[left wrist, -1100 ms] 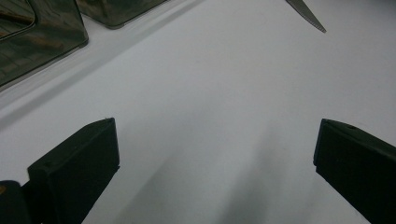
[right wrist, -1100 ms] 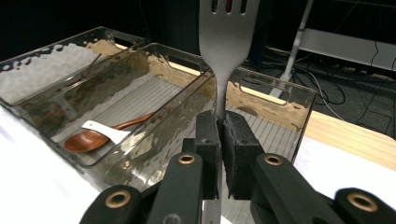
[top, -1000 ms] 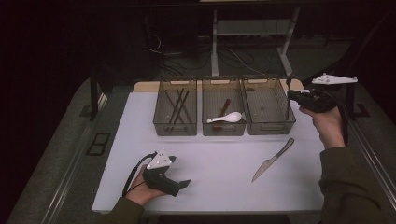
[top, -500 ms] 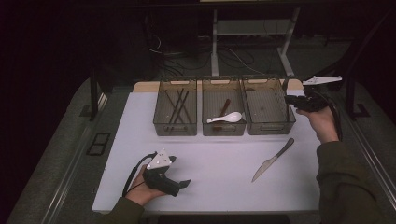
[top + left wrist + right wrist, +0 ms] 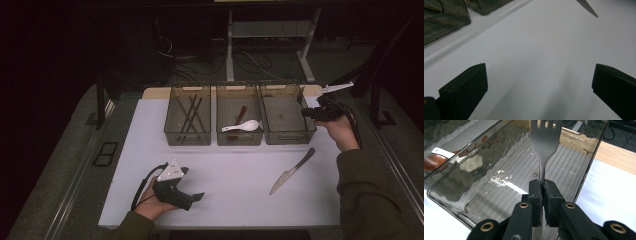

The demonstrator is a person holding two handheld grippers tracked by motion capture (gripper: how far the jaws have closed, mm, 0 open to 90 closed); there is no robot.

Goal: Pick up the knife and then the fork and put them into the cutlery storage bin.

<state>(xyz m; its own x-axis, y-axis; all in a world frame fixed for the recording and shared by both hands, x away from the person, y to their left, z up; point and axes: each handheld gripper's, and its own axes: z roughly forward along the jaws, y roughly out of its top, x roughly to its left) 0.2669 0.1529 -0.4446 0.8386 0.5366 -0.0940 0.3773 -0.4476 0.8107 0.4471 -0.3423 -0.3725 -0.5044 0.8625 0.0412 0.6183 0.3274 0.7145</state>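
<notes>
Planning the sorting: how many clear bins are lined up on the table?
3, side by side at the table's far edge: the left bin with dark sticks, the middle bin with a white spoon, the right bin under the fork-holding right gripper.

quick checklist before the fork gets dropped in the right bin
1. Right gripper shut on the fork at its neck: ok.
2. Fork over the right bin: ok.
3. Bin floor under the fork free of other cutlery: ok.
4. Fork low enough to release gently: cannot tell.
5. Left gripper open, resting clear on the white mat: ok.
6. Knife on the mat, out of the way: ok.
</notes>
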